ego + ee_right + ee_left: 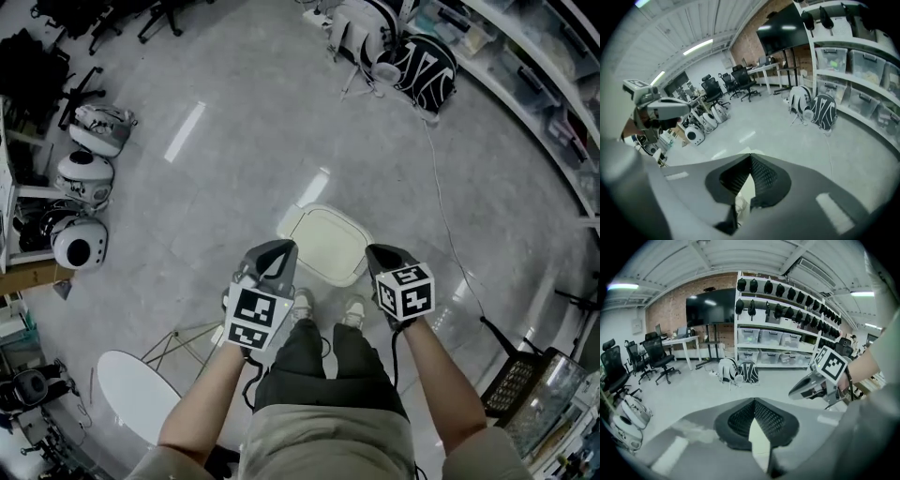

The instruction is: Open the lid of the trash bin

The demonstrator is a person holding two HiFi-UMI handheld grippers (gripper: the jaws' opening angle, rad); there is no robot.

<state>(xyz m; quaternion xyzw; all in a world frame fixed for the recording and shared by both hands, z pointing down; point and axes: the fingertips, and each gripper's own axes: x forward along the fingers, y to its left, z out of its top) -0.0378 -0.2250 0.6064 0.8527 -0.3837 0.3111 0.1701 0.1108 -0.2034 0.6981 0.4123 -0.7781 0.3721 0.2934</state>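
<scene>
The trash bin (285,225), its cream lid (328,244) down, stands on the floor just ahead of the person's shoes (353,310), below and between the left gripper (275,249) and the right gripper (382,253), both pinched together empty, neither clearly nearer.

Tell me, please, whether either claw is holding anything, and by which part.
Nothing is held: left claw and right claw are shut, empty, above the cream rectangular bin lid.
</scene>
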